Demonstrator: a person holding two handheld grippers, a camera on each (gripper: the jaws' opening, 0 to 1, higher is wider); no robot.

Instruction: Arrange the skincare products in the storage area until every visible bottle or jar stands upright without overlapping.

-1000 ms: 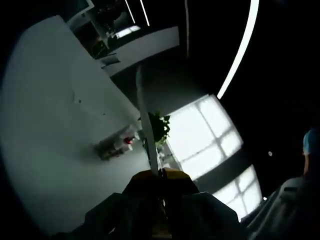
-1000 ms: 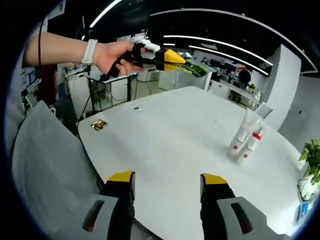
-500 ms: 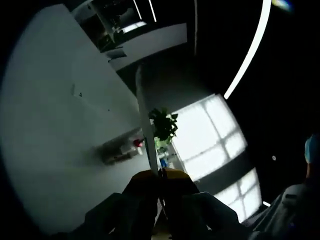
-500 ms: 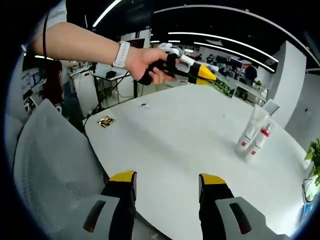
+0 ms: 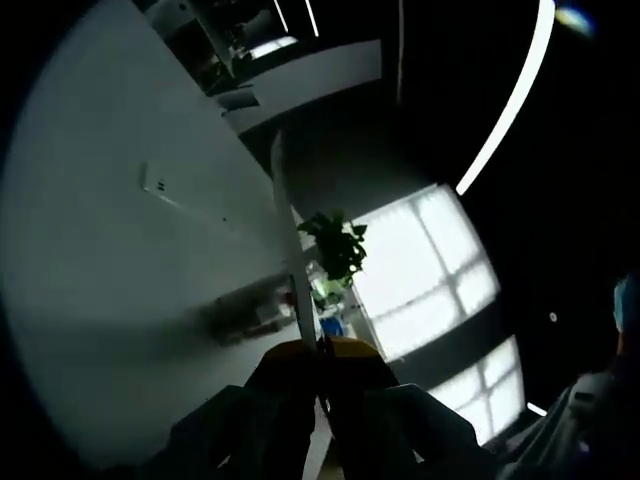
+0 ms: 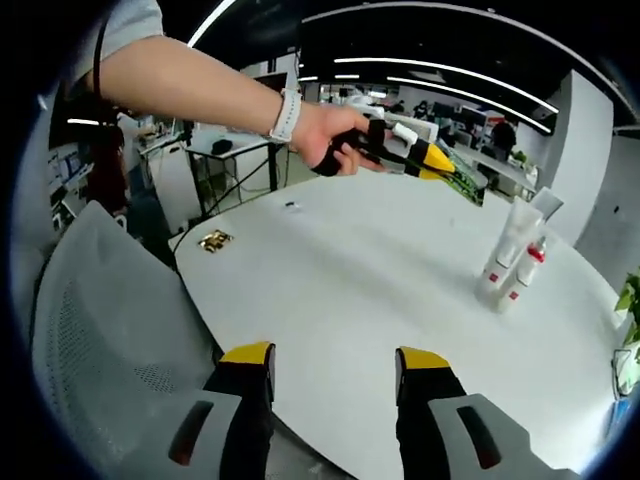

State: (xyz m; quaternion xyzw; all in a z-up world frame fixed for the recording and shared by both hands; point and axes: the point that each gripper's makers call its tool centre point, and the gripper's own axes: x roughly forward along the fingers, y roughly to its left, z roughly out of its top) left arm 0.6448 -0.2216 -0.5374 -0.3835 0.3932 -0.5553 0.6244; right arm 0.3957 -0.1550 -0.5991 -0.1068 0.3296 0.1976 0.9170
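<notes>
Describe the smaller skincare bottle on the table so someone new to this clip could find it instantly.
In the right gripper view, start at the big white table and go to its far right side, where two skincare items stand close together. The taller one is a white tube with a flat, wide top. The small bottle stands just right of it, shorter, white, and it alone has a red cap.

The left hand-held gripper [image 6: 440, 163] has travelled across the table [image 6: 340, 270] toward the bottles [image 6: 515, 262].

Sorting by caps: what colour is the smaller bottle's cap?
Red, clearest in the right gripper view: smaller bottle.
</notes>
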